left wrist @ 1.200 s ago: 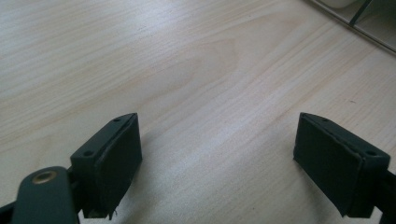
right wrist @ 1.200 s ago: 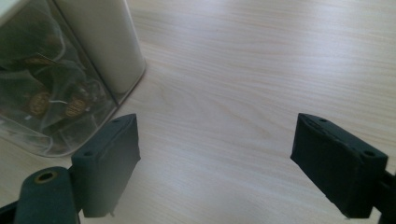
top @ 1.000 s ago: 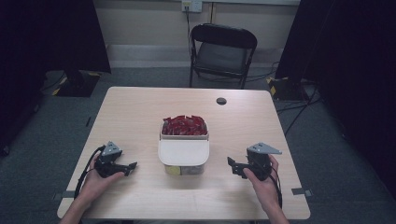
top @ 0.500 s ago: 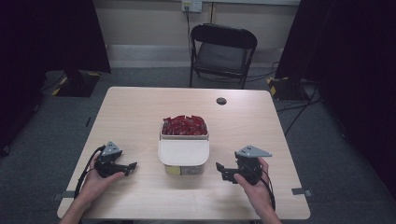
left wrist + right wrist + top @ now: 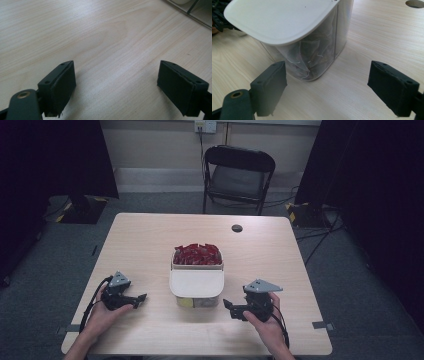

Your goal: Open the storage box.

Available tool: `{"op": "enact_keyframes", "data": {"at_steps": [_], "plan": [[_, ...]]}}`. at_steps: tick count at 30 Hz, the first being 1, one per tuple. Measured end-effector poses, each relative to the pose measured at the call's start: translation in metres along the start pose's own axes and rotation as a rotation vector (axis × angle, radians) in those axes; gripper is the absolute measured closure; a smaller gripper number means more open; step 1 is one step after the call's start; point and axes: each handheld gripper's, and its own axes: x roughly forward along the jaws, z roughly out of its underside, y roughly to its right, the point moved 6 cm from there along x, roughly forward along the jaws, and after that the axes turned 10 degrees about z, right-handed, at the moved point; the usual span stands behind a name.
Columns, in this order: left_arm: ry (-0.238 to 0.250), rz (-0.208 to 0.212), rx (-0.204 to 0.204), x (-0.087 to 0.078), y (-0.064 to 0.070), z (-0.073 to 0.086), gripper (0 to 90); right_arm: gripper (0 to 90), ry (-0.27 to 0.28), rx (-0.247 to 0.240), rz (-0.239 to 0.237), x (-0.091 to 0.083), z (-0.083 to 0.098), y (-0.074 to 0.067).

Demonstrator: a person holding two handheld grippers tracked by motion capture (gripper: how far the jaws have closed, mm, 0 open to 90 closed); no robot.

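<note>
A clear plastic container (image 5: 196, 300) stands at the table's middle. A white lid (image 5: 196, 282) covers its near half, and red packets (image 5: 197, 254) fill the uncovered far half. My left gripper (image 5: 141, 298) rests open on the table to the container's left, its jaws pointing right, and in the left gripper view (image 5: 117, 87) bare wood lies between them. My right gripper (image 5: 229, 307) sits just right of the container's near corner, open and pointing left. The right gripper view (image 5: 328, 90) shows the lid (image 5: 282, 20) and pale tea-bag-like sachets (image 5: 314, 57) behind the clear wall, close ahead of the jaws.
A small dark round hole (image 5: 237, 228) marks the wooden table (image 5: 150, 245) beyond the container. A black folding chair (image 5: 239, 175) stands behind the far edge. Dark curtains hang on both sides. Bare tabletop spreads left and right of the container.
My right gripper has slid left, from near the table's right side to close beside the container's near corner. The left gripper and the container stayed still.
</note>
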Motion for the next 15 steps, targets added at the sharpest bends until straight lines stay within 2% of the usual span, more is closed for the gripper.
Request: {"op": "enact_keyframes", "data": {"at_steps": [8, 15], "plan": [[-0.001, 0.000, 0.001, 0.000, 0.000, 0.000, 14.7, 14.7, -0.013, -0.021, -0.016, 0.008, 0.001, -0.009], [-0.003, 0.000, 0.003, 0.000, 0.000, 0.000, 14.7, 15.1, -0.009, -0.016, -0.018, 0.014, -0.003, -0.012]]}}
